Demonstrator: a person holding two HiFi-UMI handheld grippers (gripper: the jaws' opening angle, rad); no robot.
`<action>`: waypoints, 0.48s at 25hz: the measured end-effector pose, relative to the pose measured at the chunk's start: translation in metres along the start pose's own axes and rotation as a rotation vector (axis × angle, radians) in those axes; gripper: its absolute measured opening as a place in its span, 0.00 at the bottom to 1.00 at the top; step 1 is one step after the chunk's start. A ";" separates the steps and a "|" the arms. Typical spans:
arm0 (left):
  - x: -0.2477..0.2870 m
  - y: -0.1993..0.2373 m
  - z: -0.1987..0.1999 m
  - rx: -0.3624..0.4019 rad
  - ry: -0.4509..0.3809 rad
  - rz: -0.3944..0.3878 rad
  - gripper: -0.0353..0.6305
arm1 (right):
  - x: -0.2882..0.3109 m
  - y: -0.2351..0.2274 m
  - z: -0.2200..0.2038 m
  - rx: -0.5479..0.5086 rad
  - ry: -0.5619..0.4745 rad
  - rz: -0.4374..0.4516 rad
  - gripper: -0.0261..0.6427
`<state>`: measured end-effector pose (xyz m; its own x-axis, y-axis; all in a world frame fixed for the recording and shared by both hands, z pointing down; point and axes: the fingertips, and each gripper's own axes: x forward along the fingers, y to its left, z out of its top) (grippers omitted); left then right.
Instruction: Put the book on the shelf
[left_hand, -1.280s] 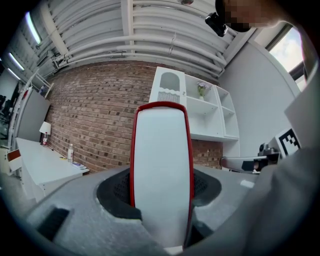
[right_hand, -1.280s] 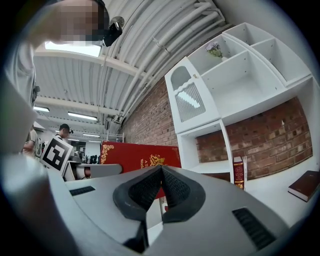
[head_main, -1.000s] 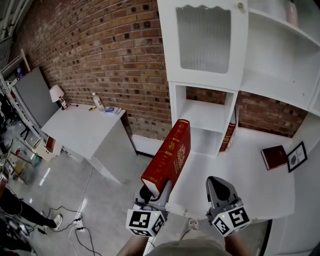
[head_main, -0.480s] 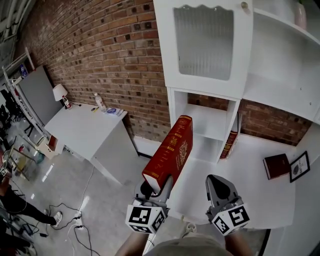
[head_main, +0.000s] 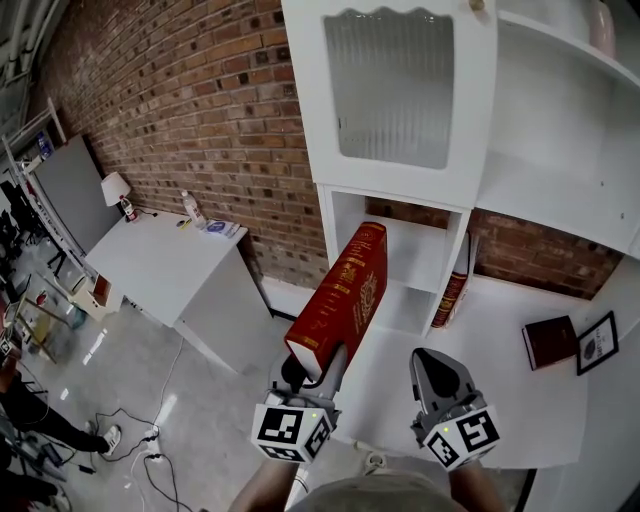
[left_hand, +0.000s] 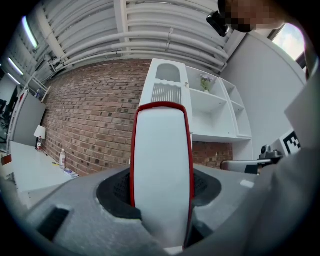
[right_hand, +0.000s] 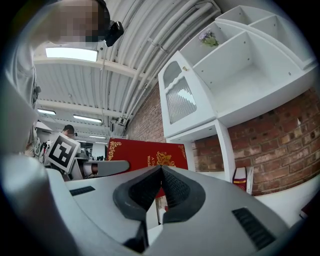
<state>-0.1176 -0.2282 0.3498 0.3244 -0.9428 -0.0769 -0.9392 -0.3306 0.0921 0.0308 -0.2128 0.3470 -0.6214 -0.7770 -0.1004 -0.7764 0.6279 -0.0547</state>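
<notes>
Right claw (right_hand: 161, 169) closed and empty, red book (right_hand: 140, 152) behind it, white shelf (right_hand: 235, 90) against brick wall (right_hand: 280, 145)

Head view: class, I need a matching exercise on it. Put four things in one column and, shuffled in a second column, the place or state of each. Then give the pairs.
Column one:
1. large red book
2. right gripper
3. small dark book
4. lamp

Column two:
A. shut, holding nothing
B. lying flat on the white desk
C. clamped in the left gripper
D. standing on the white table

Pairs: 1-C, 2-A, 3-B, 4-D
</notes>
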 end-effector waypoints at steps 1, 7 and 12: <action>0.004 -0.001 0.000 0.000 -0.002 0.000 0.41 | 0.001 -0.003 0.000 0.000 0.000 0.001 0.05; 0.027 -0.010 0.002 0.007 -0.013 -0.001 0.41 | 0.004 -0.022 0.002 0.003 -0.003 0.006 0.05; 0.044 -0.014 0.001 0.008 -0.020 0.007 0.41 | 0.008 -0.036 0.000 0.003 -0.003 0.013 0.05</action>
<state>-0.0903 -0.2650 0.3441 0.3155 -0.9440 -0.0961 -0.9424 -0.3236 0.0850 0.0539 -0.2415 0.3477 -0.6307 -0.7690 -0.1044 -0.7682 0.6377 -0.0567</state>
